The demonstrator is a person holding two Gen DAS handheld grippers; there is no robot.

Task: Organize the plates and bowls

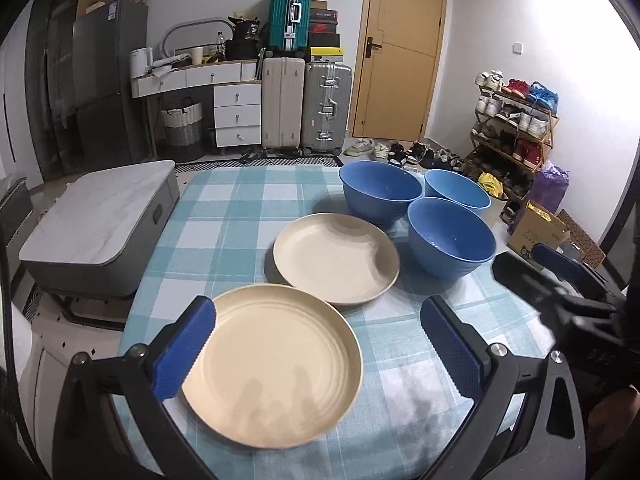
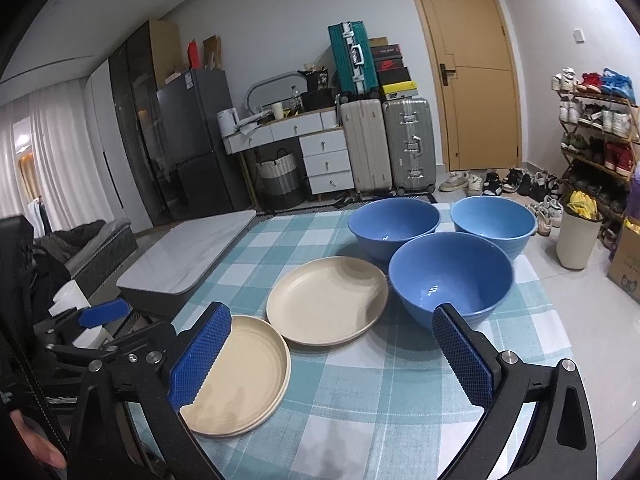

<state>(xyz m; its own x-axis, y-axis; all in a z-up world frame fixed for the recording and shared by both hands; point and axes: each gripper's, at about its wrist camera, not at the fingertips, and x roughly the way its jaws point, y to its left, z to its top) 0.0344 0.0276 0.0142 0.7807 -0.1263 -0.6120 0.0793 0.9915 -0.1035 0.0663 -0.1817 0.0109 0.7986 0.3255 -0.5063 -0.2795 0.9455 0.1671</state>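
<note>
Both grippers, left (image 1: pixel 316 344) and right (image 2: pixel 332 356), gape wide, empty. The near plate (image 1: pixel 272 364) looks stiff, light and slick; pinch its rim.

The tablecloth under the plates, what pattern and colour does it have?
The tablecloth has a light blue and white check, clearest in the right wrist view.

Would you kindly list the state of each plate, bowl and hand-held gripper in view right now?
Near plate: flat on the tablecloth, empty, not gripped.
Far plate: flat, empty, not stacked on the near one.
Nearest bowl: upright, empty, unstacked.
Back left bowl: upright, empty.
Back right bowl: upright, empty.
Left hand-held gripper: open, holding nothing.
Right hand-held gripper: open, holding nothing.
</note>
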